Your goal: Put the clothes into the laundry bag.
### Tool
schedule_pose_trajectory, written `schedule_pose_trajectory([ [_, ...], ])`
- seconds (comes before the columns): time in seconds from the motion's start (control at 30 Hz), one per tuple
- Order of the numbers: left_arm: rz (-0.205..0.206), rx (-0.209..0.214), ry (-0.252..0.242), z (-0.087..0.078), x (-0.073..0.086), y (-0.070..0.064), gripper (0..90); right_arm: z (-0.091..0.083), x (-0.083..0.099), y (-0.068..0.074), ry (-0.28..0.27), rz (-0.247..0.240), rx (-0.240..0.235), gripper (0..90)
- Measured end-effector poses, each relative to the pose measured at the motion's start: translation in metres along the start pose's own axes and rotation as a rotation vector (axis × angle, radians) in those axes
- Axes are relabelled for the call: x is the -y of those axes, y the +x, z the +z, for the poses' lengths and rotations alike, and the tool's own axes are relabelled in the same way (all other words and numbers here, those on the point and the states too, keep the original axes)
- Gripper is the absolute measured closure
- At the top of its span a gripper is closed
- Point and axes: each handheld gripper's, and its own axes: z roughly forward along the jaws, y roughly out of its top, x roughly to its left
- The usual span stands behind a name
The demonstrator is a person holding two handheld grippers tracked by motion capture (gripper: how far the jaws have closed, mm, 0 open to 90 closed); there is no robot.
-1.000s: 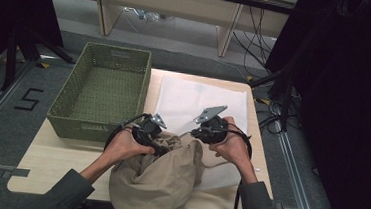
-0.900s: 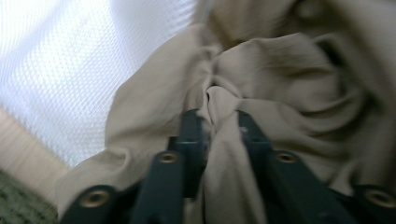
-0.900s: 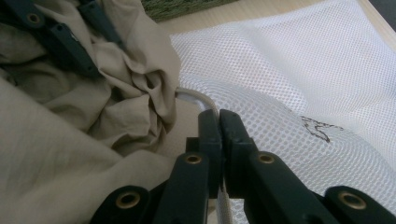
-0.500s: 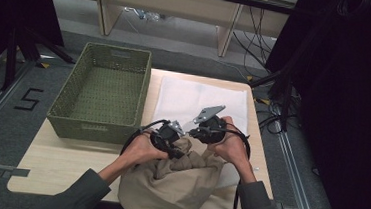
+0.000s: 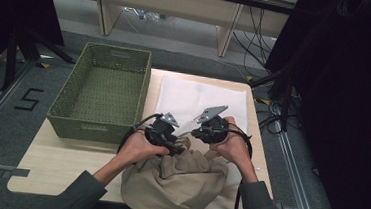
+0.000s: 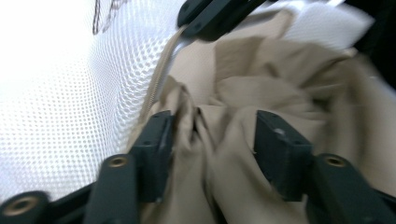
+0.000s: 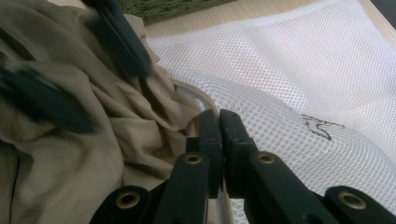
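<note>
A beige garment (image 5: 177, 184) lies bunched at the table's near edge, its top at the mouth of a white mesh bag (image 5: 201, 101). My left gripper (image 5: 165, 135) rests on the garment's top. In the left gripper view it (image 6: 215, 149) is open, with folds of beige cloth (image 6: 261, 88) between the spread jaws and the bag's zipper edge (image 6: 156, 88) just beyond. My right gripper (image 5: 205, 130) is shut on the mesh bag's zippered edge (image 7: 198, 95), holding it up beside the cloth (image 7: 70, 154); its jaws (image 7: 219, 126) are pressed together.
A green woven basket (image 5: 104, 93) stands on the left of the wooden table (image 5: 63, 160), with nothing in it. The mesh bag covers the table's right half. Desk legs and cables lie on the floor beyond the far edge.
My left gripper has moved right along the garment toward the right gripper and the bag's mouth. The garment has bunched up closer to the bag. The right gripper has stayed put.
</note>
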Motion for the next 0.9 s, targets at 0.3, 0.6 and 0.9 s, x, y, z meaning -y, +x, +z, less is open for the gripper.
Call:
schedule_pose_trajectory([
  [0.3, 0.035, 0.069, 0.100, -0.015, 0.030, -0.029, 18.8, 0.001, -0.001, 0.001, 0.005, -0.002, 0.000, 89.1],
  [0.6, 0.152, -0.014, 0.196, 0.042, 0.029, -0.028, 72.1, 0.000, -0.002, 0.003, 0.015, 0.013, -0.005, 89.0],
  [0.9, 0.041, -0.220, 0.110, 0.044, 0.009, 0.008, 83.3, 0.000, -0.001, 0.004, 0.009, 0.009, -0.018, 89.1],
])
